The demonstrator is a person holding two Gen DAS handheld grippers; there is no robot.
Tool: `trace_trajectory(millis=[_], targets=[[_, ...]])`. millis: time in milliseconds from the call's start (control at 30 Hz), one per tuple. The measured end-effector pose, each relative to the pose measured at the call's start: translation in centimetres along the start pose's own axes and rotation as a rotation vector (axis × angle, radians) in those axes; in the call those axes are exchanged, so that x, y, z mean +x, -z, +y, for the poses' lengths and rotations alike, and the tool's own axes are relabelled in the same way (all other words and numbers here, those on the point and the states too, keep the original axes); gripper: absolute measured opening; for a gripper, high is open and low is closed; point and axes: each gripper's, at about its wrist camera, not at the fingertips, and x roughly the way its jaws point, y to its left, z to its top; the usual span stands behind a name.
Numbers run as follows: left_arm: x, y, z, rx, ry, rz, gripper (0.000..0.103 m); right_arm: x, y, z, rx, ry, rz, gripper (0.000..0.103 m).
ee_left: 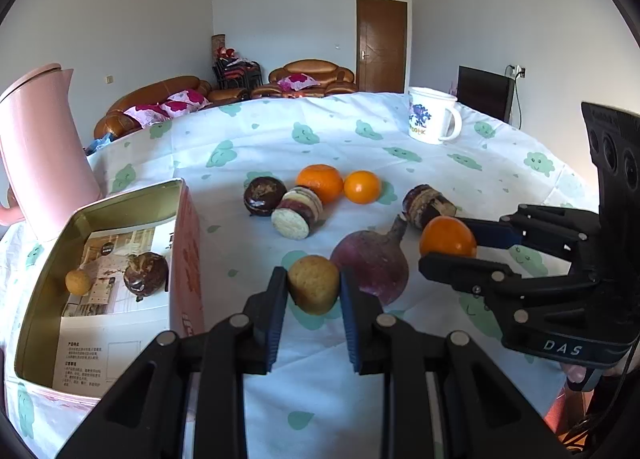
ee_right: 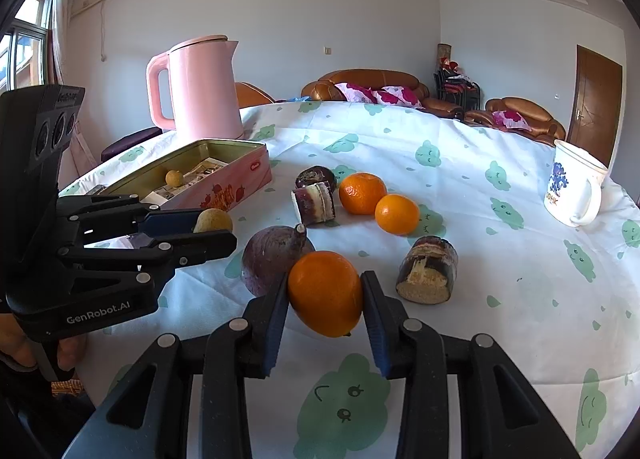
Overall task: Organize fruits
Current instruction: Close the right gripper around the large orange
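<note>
a round orange fruit [ee_right: 325, 293] is clamped in the right hand-held gripper [ee_right: 325, 299], just above the cloth-covered worktop [ee_right: 500, 283]. the left hand-held gripper [ee_left: 314, 291] is closed on a small tan round fruit [ee_left: 314, 283], beside the open pink metal tin [ee_left: 188, 243] and touching a purple round root [ee_left: 370, 259].

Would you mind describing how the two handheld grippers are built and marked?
Both are matte black plastic linkage grippers with silver rivets at the joints and ribbed blue pads inside the fingers. The left gripper has a tall black block with three round lenses above its body and "GenRobot.AI" in white on the base. The right gripper is built the same; "DAS" is printed on its base.
</note>
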Motion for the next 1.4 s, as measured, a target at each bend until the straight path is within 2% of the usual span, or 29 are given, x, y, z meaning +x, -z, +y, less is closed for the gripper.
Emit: trace_trajectory(millis=[400, 1400], targets=[[-0.5, 0.3, -0.3, -0.014, -0.006, -0.023, 0.027, -0.9, 0.1, 0.3, -0.021, 0.008, -0.054, 0.038], [-2.5, 0.0, 0.0, -0.047, -0.028, -0.137, 0.027, -2.6, 0.6, 0.7, -0.050, -0.018, -0.160, 0.038]])
